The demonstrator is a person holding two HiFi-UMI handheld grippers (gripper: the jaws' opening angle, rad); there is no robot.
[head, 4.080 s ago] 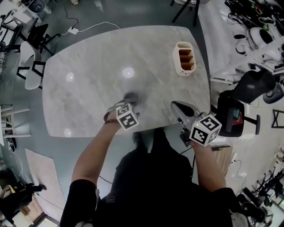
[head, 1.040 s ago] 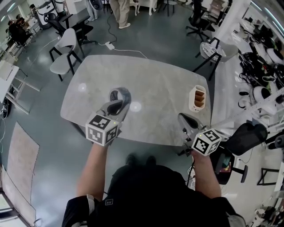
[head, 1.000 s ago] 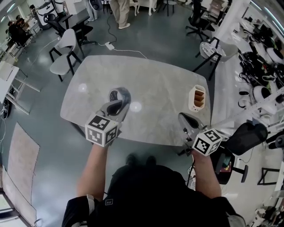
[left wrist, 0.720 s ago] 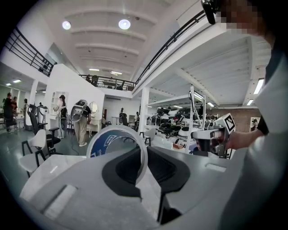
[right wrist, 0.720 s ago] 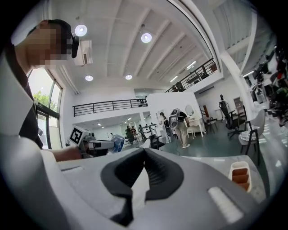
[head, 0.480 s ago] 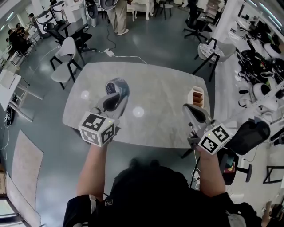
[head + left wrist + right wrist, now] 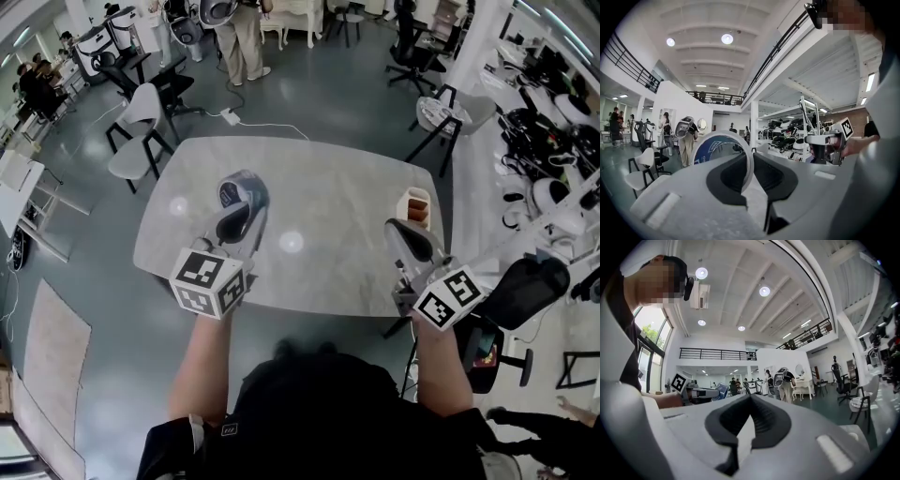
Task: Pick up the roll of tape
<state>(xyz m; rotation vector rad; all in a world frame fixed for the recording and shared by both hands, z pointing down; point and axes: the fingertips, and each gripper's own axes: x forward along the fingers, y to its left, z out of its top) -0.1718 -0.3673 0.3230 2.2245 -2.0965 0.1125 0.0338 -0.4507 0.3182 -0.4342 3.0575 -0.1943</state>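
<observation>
**Tape held by a thin edge, with nothing under it**

In the head view, we see the left tool (image 7: 240,212) clenched on the white, blue-faced roll of tape (image 7: 235,190), which it holds in the air over the pale grey marble-patterned counter (image 7: 337,183). The right tool (image 7: 405,231) hovers near the counter's right edge, just beside the white-and-orange slotted holder (image 7: 415,204). We judge the pick-up as good as done. The risk now is a drop, since the roll would fall to the counter and could run off its edge to the floor.

In the left gripper view, the roll of tape (image 7: 723,146) stands upright, and the left tool (image 7: 751,159) pinches only its right-hand wall between the dark pads. Most of the ring juts out to one side. We expect a quick swing or wrist roll could lever the roll loose, or twist it in the pads.

In the right gripper view, the right tool (image 7: 750,398) has its jaws pressed together on nothing, so it offers no support. If it swings inward carelessly, it could knock the roll.
</observation>
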